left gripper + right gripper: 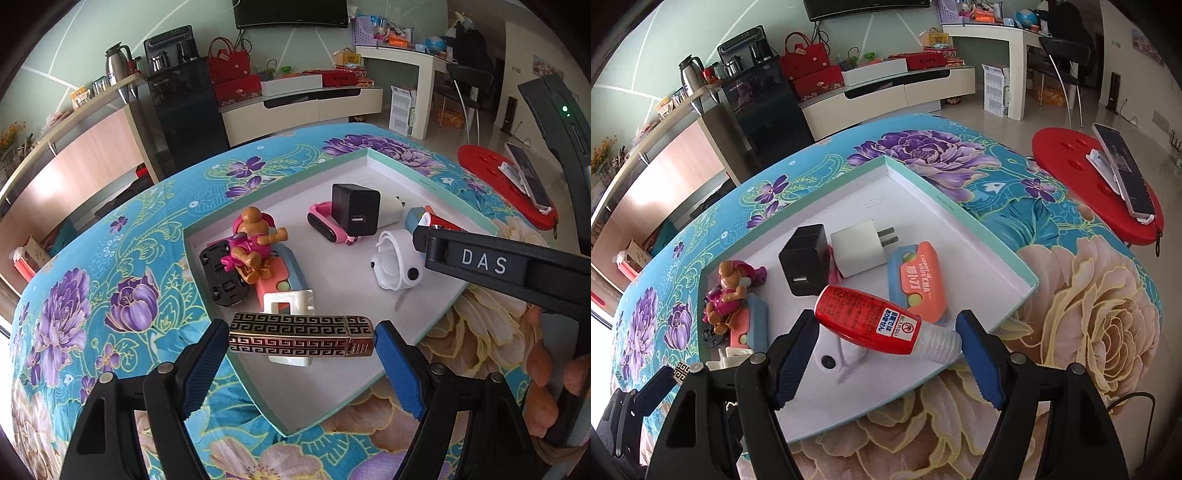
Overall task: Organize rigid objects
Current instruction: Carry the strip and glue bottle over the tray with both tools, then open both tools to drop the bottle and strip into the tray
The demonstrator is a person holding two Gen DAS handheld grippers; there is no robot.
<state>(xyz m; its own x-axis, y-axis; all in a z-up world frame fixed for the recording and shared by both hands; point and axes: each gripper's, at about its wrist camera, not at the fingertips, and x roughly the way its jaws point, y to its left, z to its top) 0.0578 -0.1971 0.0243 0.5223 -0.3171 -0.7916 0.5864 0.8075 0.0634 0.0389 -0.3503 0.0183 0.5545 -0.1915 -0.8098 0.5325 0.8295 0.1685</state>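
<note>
1. The left gripper [302,341] grips a patterned lighter [301,335] crosswise between its 2 blue pads, above the near edge of the tray [399,166].
2. The right gripper [888,347] grips a red bottle [875,319] above the tray's near part.
3. Free white floor lies at the tray's far corner.
</note>
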